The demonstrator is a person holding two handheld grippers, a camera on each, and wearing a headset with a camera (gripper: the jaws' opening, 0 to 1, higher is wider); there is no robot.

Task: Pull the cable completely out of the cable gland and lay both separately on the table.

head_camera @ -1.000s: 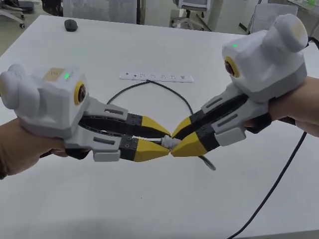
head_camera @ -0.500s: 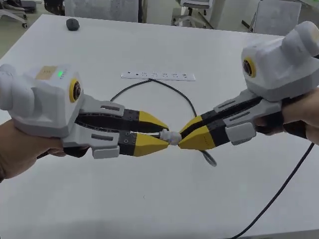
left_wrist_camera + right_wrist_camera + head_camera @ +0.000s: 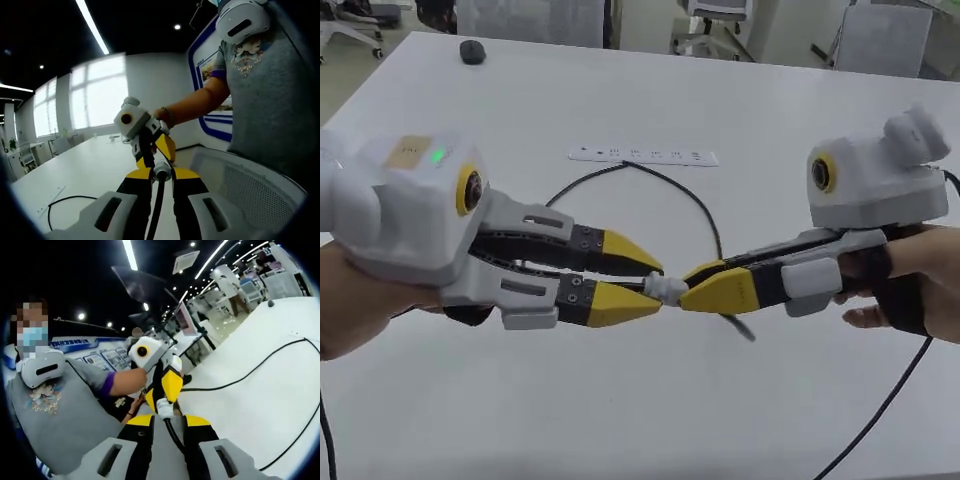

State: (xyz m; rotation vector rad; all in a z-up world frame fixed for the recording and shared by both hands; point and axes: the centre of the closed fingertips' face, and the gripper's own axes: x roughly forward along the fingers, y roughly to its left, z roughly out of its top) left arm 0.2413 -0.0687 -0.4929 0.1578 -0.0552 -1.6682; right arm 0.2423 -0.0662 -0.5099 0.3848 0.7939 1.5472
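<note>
Both grippers met tip to tip above the worktop (image 3: 620, 410), with the small white cable gland (image 3: 666, 290) held in the air between them. The left gripper (image 3: 653, 284) had its jaws drawn in on the gland's body, pinching it from either side. The right gripper (image 3: 688, 287) had its jaws narrowed onto the gland's other end. It looked to be nipping the gland rather than the cable, though the contact itself was hard to make out.

The thin black cable (image 3: 701, 206) was threaded through the gland, and in each gripper view it passed back between that gripper's jaws. The rest lay in a loop on the worktop, its bend close to a white power strip (image 3: 642, 156).

The gland was likely light, hard, smooth plastic, so it would need a firm squeeze on its broadest part to keep it from slipping or turning. The cable looked limp and rubbery, and the gland's seal would probably drag on it. The best hold for pulling was likely on the sheath just beside the gland, drawn straight along its axis, since a grip further off would only let the cable bend.
</note>
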